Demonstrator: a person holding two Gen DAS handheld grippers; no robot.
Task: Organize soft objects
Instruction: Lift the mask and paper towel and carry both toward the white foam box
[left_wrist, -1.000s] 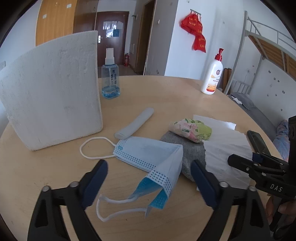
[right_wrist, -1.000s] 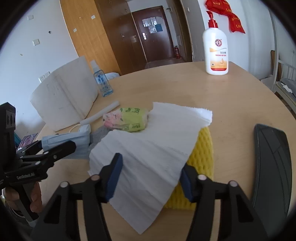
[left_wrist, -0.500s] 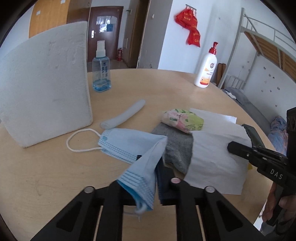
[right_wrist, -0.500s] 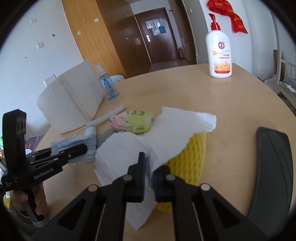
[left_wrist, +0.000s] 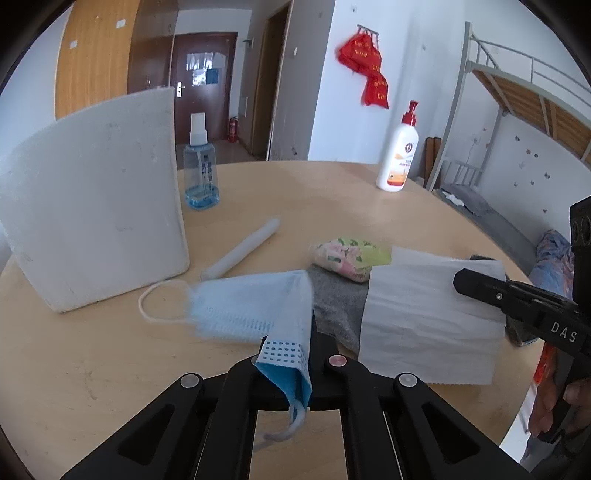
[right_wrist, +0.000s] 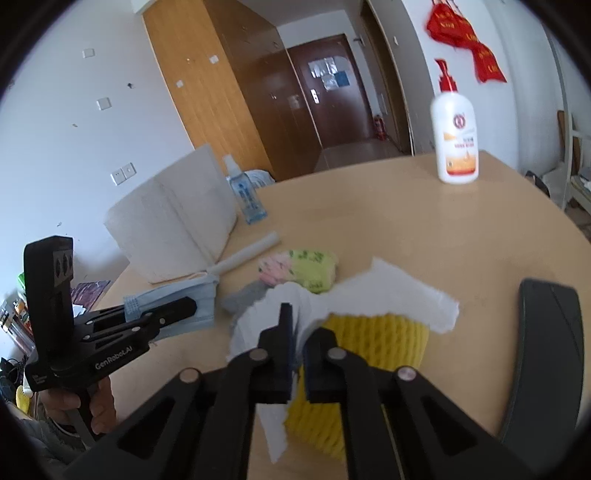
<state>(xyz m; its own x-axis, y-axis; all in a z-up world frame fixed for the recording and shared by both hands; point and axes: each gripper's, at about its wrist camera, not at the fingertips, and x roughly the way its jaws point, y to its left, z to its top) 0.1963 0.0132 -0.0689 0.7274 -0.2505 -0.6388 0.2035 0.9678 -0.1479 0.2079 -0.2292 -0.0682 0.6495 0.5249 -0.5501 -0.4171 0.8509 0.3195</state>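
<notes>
Round wooden table (left_wrist: 92, 354). White foam board (left_wrist: 92, 206), upright at the table's left. Paper towel (left_wrist: 424, 317), draped over yellow foam netting (right_wrist: 369, 332), pinched by the right gripper (right_wrist: 297, 332). Blue face mask (left_wrist: 251, 306), near corner lifted, clamped in the left gripper (left_wrist: 295, 354). Grey cloth (left_wrist: 340, 306) between mask and towel.

The table (left_wrist: 92, 369) is pale smooth wood, matt; the face mask (left_wrist: 255, 310) is thin pleated blue fabric; the paper towel (left_wrist: 424, 317) is white and crinkled; the foam net (right_wrist: 369, 332) is yellow and ribbed; the white foam board (left_wrist: 92, 206) looks grainy; the grey cloth (left_wrist: 338, 306) looks felted.
</notes>
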